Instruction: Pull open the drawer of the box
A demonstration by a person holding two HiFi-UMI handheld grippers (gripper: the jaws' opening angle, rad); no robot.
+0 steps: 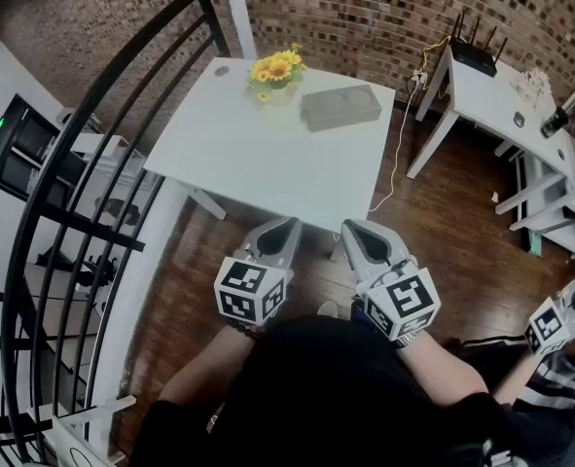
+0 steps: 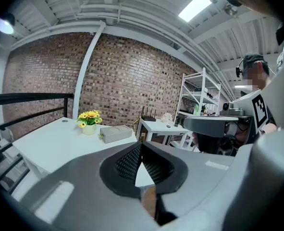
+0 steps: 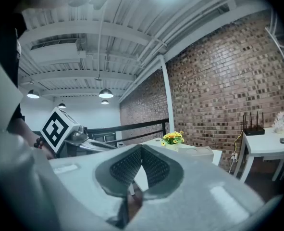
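Observation:
The grey box [image 1: 341,107] lies flat on the far part of the white table [image 1: 258,163], next to a pot of yellow flowers [image 1: 275,74]. Its drawer looks closed. Both grippers are held close to my body, short of the table's near edge and far from the box. My left gripper [image 1: 285,230] is shut with its tips touching and nothing between them. My right gripper [image 1: 353,232] is likewise shut and empty. The left gripper view shows the box [image 2: 117,134] far beyond the closed left gripper [image 2: 141,146]. In the right gripper view the box [image 3: 198,154] lies past the right gripper [image 3: 142,149].
A black railing [image 1: 83,193] curves along the left. A second white table [image 1: 491,95] with a black router [image 1: 474,58] stands at the right, and a cable [image 1: 396,154] trails over the wooden floor. Another person's marker cube [image 1: 550,327] shows at lower right.

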